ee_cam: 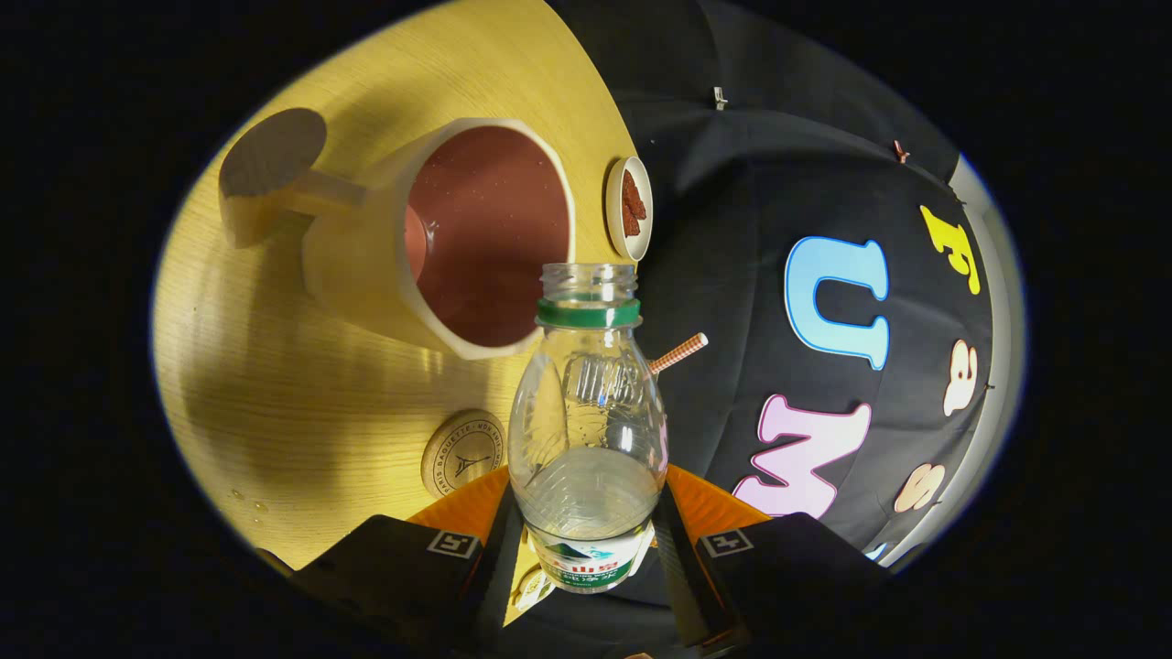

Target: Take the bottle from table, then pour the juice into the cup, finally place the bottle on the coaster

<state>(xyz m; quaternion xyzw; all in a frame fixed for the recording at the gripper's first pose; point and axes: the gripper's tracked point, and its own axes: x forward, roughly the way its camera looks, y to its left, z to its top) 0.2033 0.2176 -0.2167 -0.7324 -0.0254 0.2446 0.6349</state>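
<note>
Nearest to us, our gripper [586,549] is clamped on the bottle [586,430], both fingers pressing its labelled lower body so the open neck points forward. We have it lifted and tipped, which is why the table [275,366] looks slanted; the liquid has pooled low near the fingers, so we judge the tilt must deepen before anything pours. Just beside the fingers lies the round cork coaster [464,453], kept near for the final set-down. Ahead of the bottle's mouth stands the cup [458,238], its wide opening facing us. Beyond it, a small dish [629,207] sits at the table's edge.
</note>
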